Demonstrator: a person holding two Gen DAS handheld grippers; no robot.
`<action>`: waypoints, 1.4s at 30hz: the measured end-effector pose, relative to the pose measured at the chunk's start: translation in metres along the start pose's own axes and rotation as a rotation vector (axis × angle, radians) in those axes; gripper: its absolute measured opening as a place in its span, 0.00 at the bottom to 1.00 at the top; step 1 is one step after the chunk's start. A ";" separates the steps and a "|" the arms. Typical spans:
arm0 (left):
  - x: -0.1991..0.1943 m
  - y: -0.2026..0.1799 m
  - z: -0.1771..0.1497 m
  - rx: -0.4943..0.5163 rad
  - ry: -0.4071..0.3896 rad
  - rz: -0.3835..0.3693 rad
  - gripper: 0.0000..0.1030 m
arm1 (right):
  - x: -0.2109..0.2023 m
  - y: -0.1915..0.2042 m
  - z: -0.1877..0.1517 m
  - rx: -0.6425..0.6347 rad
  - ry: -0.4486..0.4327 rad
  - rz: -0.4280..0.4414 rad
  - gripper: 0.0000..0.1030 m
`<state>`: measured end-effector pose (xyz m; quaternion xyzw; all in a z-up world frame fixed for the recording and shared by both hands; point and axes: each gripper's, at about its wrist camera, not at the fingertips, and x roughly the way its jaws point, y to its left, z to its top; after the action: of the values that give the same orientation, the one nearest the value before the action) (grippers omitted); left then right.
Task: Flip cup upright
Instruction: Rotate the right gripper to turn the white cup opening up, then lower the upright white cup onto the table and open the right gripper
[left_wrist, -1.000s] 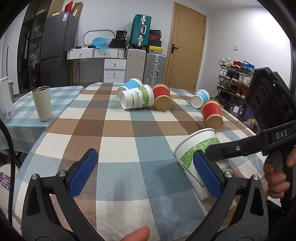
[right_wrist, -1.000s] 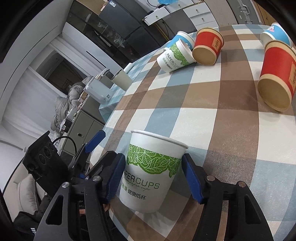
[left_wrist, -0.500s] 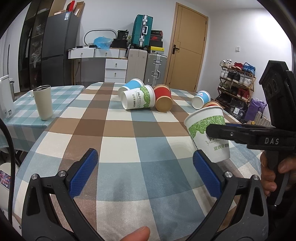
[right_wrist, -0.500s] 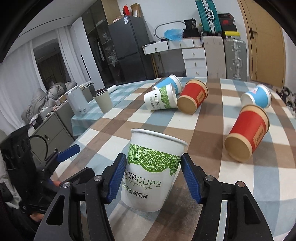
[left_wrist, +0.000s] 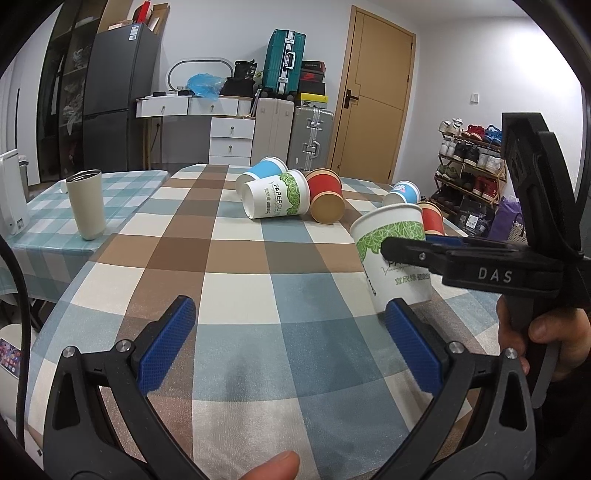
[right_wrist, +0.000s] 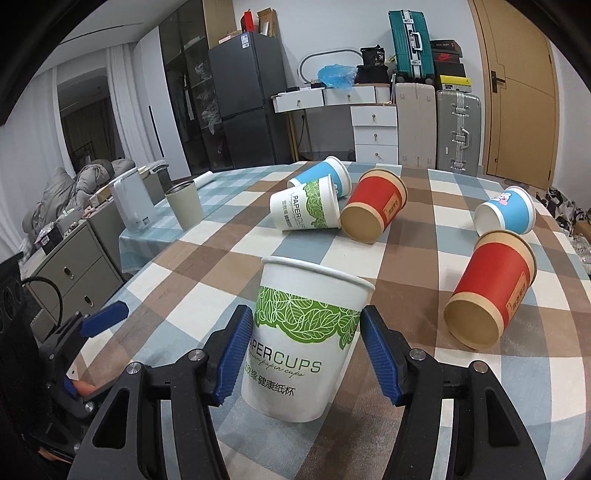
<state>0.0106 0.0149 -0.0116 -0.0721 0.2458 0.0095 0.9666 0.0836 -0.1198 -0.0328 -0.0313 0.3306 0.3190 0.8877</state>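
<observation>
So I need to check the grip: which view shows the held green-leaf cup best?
The right wrist view: the green-leaf cup fills the centre, mouth up, between the right gripper pads. The left wrist view shows it off to the side, partly behind a gripper finger.

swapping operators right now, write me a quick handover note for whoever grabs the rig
Right gripper: shut on the white-and-green cup, mouth up, base at or just above the checked tablecloth; contact unclear.
Left gripper: open, holding nothing, over the near table.
Done: this cup is turned upright, not yet released.
Left: set it down and let go. Five cups lie on their sides: near red cup, far red cup, bunny blue cup, second white-and-green cup, blue cup behind it.
</observation>
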 end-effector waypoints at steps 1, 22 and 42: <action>0.000 0.000 0.000 -0.001 0.000 0.000 0.99 | -0.001 -0.001 0.000 0.001 -0.003 0.004 0.59; 0.001 0.001 0.000 0.000 -0.002 0.000 0.99 | -0.040 0.008 -0.039 -0.079 0.013 0.064 0.56; 0.001 0.002 0.000 -0.001 -0.003 -0.001 0.99 | -0.022 0.015 -0.027 -0.093 -0.030 0.001 0.54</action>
<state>0.0114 0.0167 -0.0125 -0.0726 0.2441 0.0092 0.9670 0.0467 -0.1269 -0.0381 -0.0676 0.3019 0.3350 0.8900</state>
